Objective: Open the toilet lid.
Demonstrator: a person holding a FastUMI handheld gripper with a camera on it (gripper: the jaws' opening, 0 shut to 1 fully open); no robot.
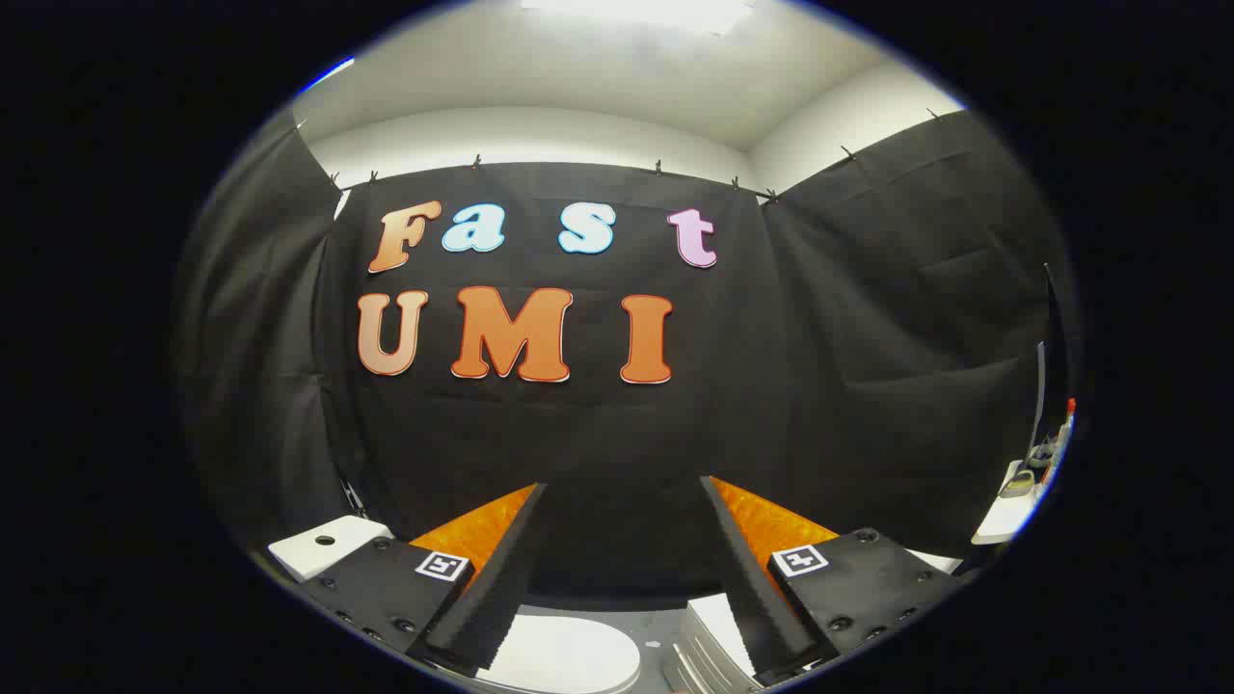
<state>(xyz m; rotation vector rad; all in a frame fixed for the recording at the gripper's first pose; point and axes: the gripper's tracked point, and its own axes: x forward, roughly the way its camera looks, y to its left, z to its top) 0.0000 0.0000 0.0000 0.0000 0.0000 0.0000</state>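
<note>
White plastic shows low between the fingers of the gripper (622, 569): a rounded piece that is probably the toilet lid (569, 655), lying flat and not yet raised. The gripper stands wide apart and holds nothing, well above the lid and pointed at the black cloth wall (868, 337) beyond it, probably held level before dipping toward the lid's edge.

Low between the spread fingers of the gripper (622, 569), which hold nothing, a patch of grey floor (658, 641) shows. On it stands the white toilet, its lid (569, 655) lying flat, with a ribbed white object (709, 655) just beside it.
</note>
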